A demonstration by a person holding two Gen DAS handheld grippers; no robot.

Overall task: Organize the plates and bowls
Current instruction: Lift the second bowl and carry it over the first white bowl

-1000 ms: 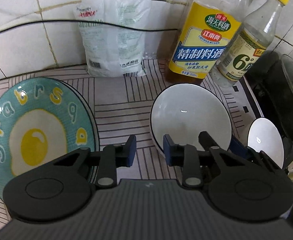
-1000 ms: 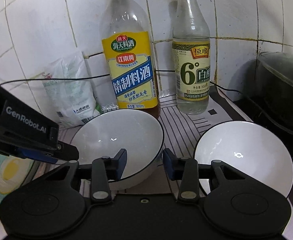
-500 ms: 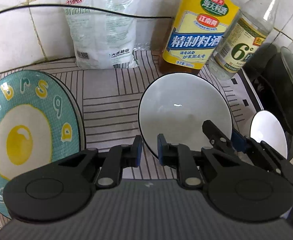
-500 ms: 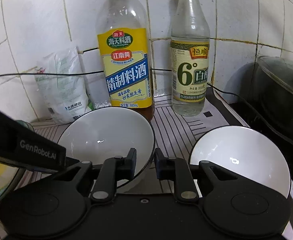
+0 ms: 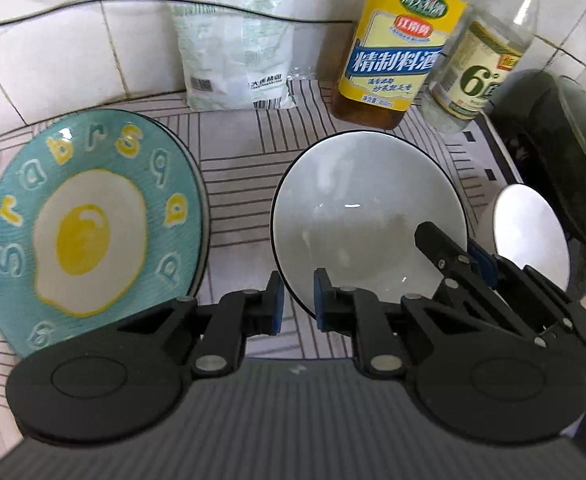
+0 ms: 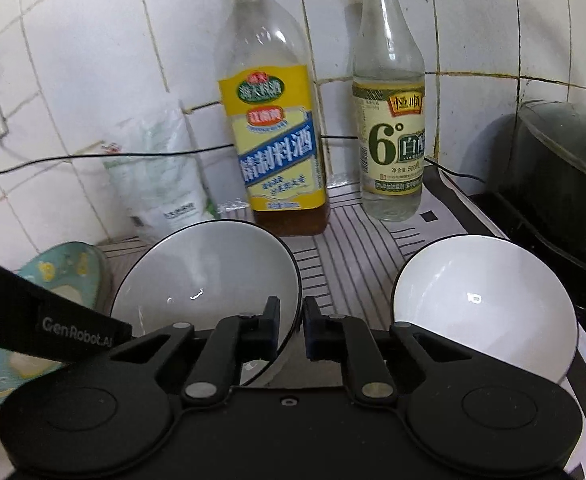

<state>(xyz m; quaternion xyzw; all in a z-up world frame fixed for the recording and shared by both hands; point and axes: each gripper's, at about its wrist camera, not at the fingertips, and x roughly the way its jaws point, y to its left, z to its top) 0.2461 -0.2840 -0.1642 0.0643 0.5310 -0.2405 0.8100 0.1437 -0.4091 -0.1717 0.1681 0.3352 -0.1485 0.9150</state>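
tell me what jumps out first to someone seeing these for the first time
The teal plate with a fried-egg picture, far left on the striped counter. Next, both grippers clamped on one black-rimmed white bowl: the left gripper on its near rim, the right gripper on its right rim. Two yellow-labelled bottles stand against the tiled wall.

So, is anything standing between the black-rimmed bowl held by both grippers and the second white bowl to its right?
Nothing visible does. Only bare striped mat lies between the black-rimmed bowl and the second white bowl. The yellow-label bottle and the clear bottle stand further back, by the wall.
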